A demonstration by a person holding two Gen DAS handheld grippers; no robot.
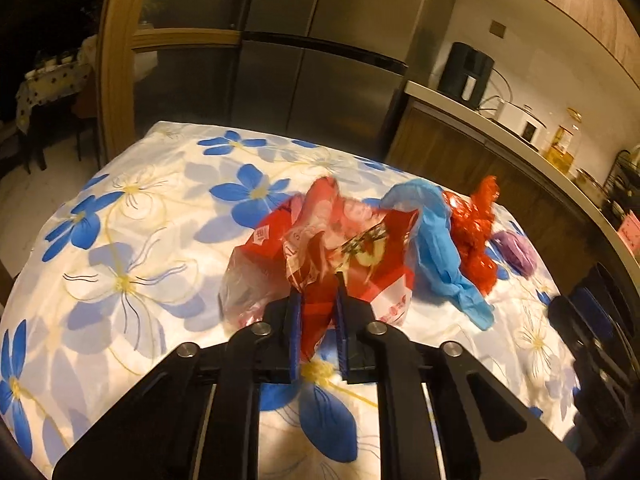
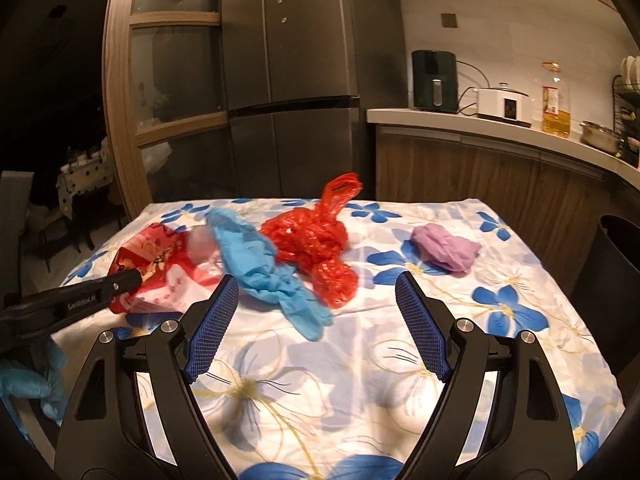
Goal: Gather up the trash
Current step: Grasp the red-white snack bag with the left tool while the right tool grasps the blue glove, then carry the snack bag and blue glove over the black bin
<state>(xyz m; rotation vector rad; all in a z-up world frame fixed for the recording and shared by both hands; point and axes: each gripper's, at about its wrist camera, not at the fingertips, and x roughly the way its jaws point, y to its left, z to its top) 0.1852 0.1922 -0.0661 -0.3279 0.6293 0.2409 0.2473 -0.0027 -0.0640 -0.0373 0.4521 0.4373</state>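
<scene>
Several pieces of trash lie on the flowered tablecloth (image 2: 360,360). My left gripper (image 1: 318,284) is shut on a red printed wrapper (image 1: 320,240), which also shows at the left in the right wrist view (image 2: 160,264). Beside it lie a crumpled blue plastic bag (image 2: 260,268), a red plastic bag (image 2: 316,248) and a purple wad (image 2: 448,252). The blue bag (image 1: 440,248), the red bag (image 1: 474,232) and the purple wad (image 1: 516,252) also show in the left wrist view. My right gripper (image 2: 316,284) is open and empty, just in front of the blue and red bags.
A dark bin (image 2: 612,280) stands off the table's right edge. Behind the table are a steel fridge (image 2: 292,80) and a counter (image 2: 500,128) with an air fryer, a cooker and an oil bottle. A wooden cabinet stands at the back left.
</scene>
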